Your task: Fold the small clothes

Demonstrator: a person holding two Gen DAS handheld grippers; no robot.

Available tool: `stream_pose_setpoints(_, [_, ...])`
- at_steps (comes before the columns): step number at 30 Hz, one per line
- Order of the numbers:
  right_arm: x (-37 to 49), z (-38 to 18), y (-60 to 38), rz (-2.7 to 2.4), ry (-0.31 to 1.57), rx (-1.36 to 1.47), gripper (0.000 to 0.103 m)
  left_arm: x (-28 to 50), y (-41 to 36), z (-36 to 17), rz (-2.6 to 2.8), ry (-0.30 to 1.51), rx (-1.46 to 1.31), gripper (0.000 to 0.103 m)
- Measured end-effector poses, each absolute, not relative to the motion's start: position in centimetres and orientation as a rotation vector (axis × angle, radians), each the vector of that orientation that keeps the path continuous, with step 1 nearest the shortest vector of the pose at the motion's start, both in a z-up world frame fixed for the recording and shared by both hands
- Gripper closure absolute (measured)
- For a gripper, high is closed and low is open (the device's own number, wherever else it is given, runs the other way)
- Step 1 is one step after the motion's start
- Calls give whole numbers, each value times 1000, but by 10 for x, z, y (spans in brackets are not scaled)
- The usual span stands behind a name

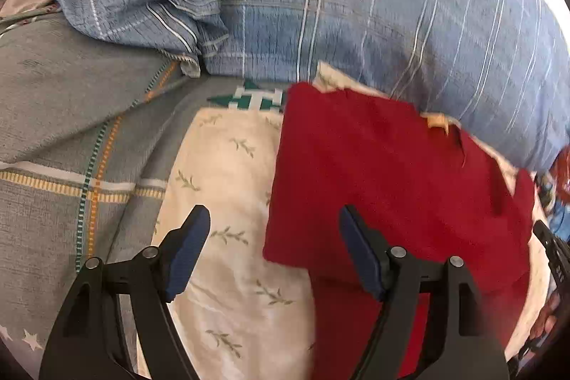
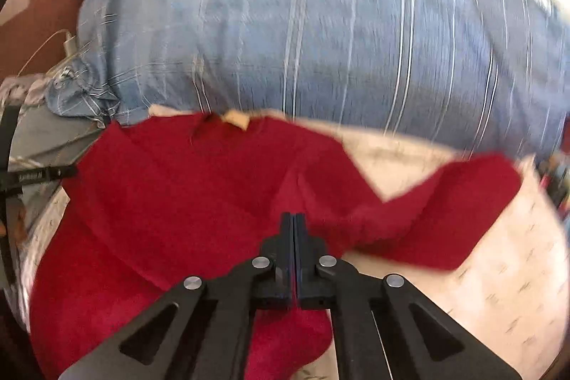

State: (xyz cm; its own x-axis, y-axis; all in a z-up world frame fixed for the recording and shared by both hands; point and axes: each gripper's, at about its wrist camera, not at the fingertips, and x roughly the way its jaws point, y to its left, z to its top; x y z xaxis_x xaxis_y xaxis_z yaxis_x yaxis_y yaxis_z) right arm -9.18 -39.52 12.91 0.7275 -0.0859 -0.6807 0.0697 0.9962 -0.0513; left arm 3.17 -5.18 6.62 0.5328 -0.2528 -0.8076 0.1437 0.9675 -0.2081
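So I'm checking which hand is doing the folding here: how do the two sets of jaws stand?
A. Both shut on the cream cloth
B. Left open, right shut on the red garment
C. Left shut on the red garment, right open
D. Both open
B: the left gripper hangs with its jaws apart and nothing between them, while the right gripper has its jaws pressed together on the red garment.

A home bedroom: blue plaid pillow (image 1: 356,6) on bedsheet (image 1: 53,116).
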Motion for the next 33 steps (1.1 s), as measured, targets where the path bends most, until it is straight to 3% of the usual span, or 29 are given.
stream_pose_setpoints(4, [-88, 141, -395, -84, 727, -21, 100, 33, -57, 66, -255, 985, -138, 28])
stream_pose_setpoints(7, [-83, 133, -399, 13, 783, 72, 90, 31, -65, 64, -266, 987, -105, 28])
stream_pose_setpoints(9, [-75, 123, -394, 45, 818, 72, 75, 30, -69, 63, -267, 988, -94, 28])
stream_pose_setpoints(11, [-67, 111, -388, 38, 856, 20, 68, 29, -70, 62, -264, 993, -94, 28])
stream_pose_setpoints(14, [-61, 95, -389, -73, 908, -73, 68, 27, -69, 63, -268, 990, -82, 28])
stream_pose_setpoints(20, [-67, 83, -405, -30, 898, 16, 74, 30, -64, 58, -250, 1000, -79, 28])
stream_pose_setpoints(23, [-70, 85, -409, -8, 873, 51, 97, 29, -64, 58, -257, 999, -94, 28])
stream_pose_setpoints(33, [-72, 155, -392, -70, 640, -41, 98, 34, -72, 77, -249, 928, -140, 28])
